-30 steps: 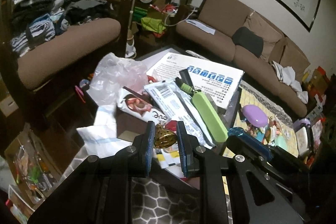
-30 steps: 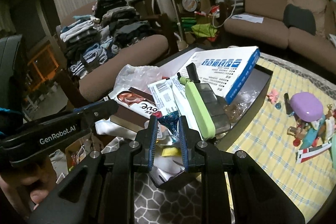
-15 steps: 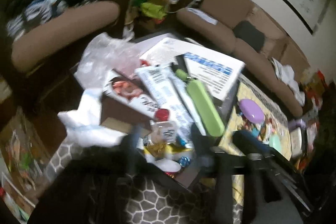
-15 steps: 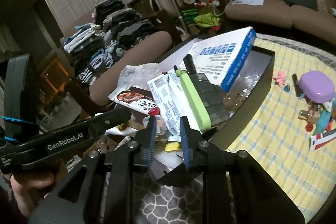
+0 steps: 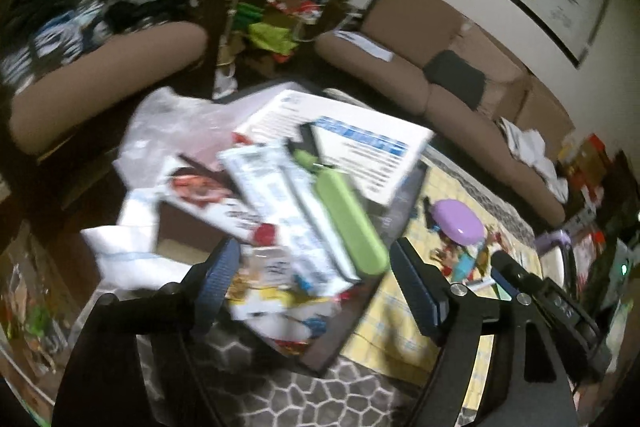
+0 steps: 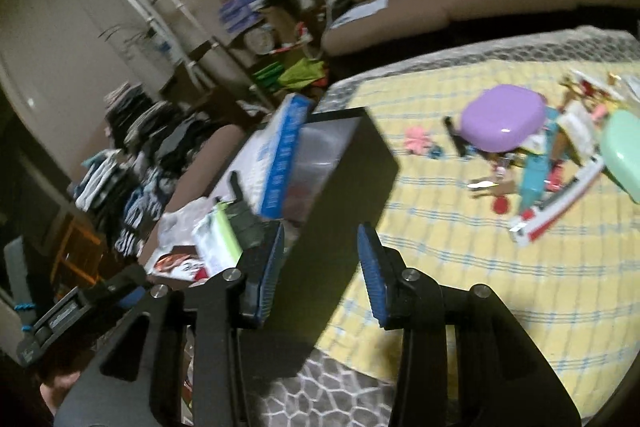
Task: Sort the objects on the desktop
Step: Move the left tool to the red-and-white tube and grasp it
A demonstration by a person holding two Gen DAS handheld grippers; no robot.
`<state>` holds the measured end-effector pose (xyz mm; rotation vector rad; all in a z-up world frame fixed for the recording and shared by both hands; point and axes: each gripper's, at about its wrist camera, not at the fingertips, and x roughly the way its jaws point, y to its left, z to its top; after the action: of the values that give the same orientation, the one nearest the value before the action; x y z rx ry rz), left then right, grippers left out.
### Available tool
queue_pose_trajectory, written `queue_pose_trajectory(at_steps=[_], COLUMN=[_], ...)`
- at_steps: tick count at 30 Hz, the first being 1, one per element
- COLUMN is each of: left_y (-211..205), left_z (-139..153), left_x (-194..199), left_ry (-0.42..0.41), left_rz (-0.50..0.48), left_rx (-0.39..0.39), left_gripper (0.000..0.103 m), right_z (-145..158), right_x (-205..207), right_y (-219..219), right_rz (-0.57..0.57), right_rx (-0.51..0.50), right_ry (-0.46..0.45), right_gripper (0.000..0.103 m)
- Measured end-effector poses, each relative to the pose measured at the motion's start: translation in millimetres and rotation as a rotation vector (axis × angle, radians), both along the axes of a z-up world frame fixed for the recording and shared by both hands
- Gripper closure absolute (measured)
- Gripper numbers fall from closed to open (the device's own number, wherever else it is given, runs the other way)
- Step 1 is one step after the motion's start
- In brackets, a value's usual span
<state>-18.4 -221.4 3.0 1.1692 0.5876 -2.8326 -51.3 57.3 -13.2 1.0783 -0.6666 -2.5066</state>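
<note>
Right wrist: black box below the opening right hand-held gripper.

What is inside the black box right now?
The black box holds a heap: a white-and-blue carton leaning at the back, a green case, white packets, a chocolate wrapper and small sweets. Whatever lies beneath the heap is covered.

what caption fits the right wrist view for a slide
Right tongs opening, empty, over the black box wall, toys scattered on the yellow cloth beyond.
</note>
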Motion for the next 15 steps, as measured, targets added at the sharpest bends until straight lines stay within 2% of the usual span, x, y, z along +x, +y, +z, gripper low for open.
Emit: queue_pose_trajectory(at_steps=[4, 7, 8, 9, 11, 12, 15], left_y=[37, 61, 71, 80, 107, 120, 169], left_z=[0, 0, -1, -2, -9, -13, -26], left_x=[-6, -10, -12, -14, -27, -32, -41], left_ry=[0.01, 0.031, 0.038, 0.046, 0.039, 0.024, 0.014], left_rz=[-0.089, -0.14, -0.174, -0.219, -0.393, -0.451, -0.541], left_rx=[-0.036, -0.047, -0.043, -0.028, 0.034, 0.035, -0.07], left_gripper=[0.023, 0.022, 0.021, 0.018, 0.014, 0.014, 0.014], right_z=[-4, -9, -10, -12, -16, -18, -26], right_x=[0, 3, 5, 11, 25, 31, 44], right_y=[28, 55, 66, 83, 121, 135, 177], right_rz=[-0.057, -0.12, -0.168, -0.268, -0.491, -0.545, -0.646], right_rx=[0.002, 0.013, 0.022, 0.04, 0.077, 0.069, 0.056], right_ry=[-0.01, -0.023, -0.029, -0.039, -0.099, -0.112, -0.145], right_gripper=[0.06, 0.059, 0.059, 0.059, 0.059, 0.059, 0.059])
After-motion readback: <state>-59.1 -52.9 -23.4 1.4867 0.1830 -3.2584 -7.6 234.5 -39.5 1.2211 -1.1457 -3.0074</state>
